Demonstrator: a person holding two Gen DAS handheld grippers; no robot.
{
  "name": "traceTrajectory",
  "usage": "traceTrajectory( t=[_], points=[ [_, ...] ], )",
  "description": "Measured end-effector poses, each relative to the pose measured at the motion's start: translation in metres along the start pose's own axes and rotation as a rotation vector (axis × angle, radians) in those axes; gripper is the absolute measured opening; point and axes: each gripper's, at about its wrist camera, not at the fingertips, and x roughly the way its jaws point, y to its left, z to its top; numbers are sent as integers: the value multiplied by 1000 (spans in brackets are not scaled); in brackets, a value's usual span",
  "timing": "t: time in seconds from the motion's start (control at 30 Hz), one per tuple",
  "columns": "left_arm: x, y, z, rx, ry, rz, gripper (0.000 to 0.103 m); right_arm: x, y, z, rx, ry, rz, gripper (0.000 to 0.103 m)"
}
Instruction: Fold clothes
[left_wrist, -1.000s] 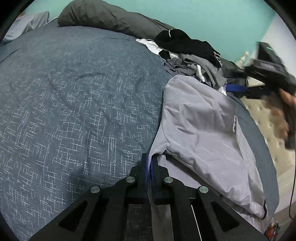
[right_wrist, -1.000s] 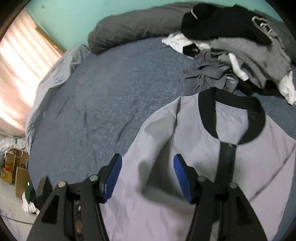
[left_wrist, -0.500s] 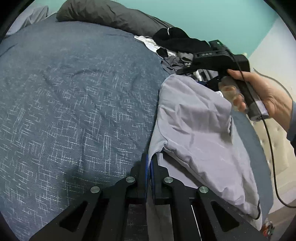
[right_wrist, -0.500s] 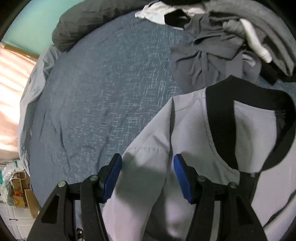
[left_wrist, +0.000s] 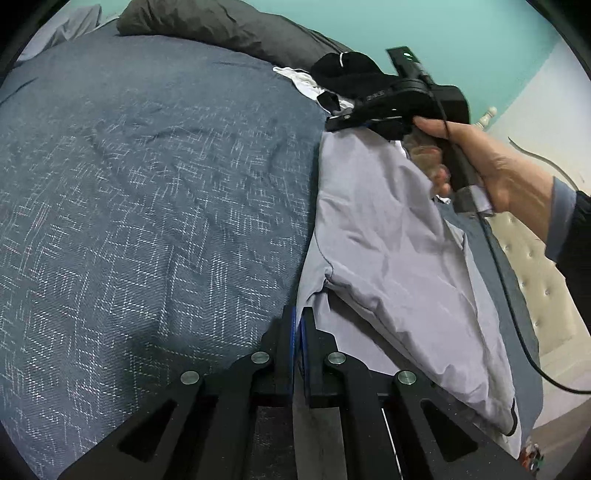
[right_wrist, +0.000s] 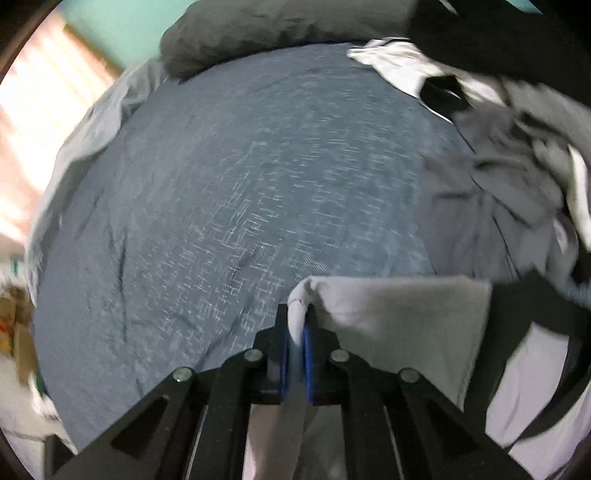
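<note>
Bedroom: teal wall (left_wrist: 480, 40); bed with blue-grey crosshatch bedspread (left_wrist: 147, 206); dark grey pillow (left_wrist: 229, 26); cream tufted headboard (left_wrist: 543, 280); sunlit curtained window (right_wrist: 40, 122).

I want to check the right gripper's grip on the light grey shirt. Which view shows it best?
The right wrist view: the right gripper has just closed, and shirt fabric is pinched between its blue pads. The left wrist view shows that gripper from the side at the shirt's far edge, pads hidden.
</note>
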Motion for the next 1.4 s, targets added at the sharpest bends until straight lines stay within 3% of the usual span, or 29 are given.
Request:
traceTrajectory(
  t=[0.2, 0.3, 0.4, 0.47, 0.6, 0.8, 0.9, 1.0, 1.07, 1.27, 1.4],
  points=[
    [5, 1, -1, 2, 13, 11, 3, 14, 18, 10, -125, 4, -116, 8],
    [5, 4, -2, -13, 17, 12, 3, -15, 9, 16, -64, -97, -170, 14],
    [0, 5, -3, -28, 12, 5, 3, -55, -11, 14, 32, -180, -118, 14],
    [-1, 3, -4, -23, 10, 7, 3, -77, -12, 1, 22, -215, -54, 14],
    [1, 3, -5, -27, 14, 10, 3, -87, 3, -27, -57, -161, 32, 14],
    [3, 2, -3, -26, 15, 17, 3, -55, 26, -56, -117, -46, 118, 14],
    [4, 4, -3, -31, 16, 16, 3, -25, 28, -57, -141, 12, 1, 14],
    [5, 4, -2, -29, 20, 14, 3, -3, 5, -59, -61, 41, -114, 14],
    [4, 5, -2, -32, 20, 11, 3, 5, -14, -62, 20, 53, -129, 14],
    [4, 7, -2, -39, 20, 10, 3, -33, -21, -61, 66, -117, -55, 15],
    [5, 5, -3, -35, 20, 14, 3, -43, -16, -57, 81, -171, 27, 34]
  ],
)
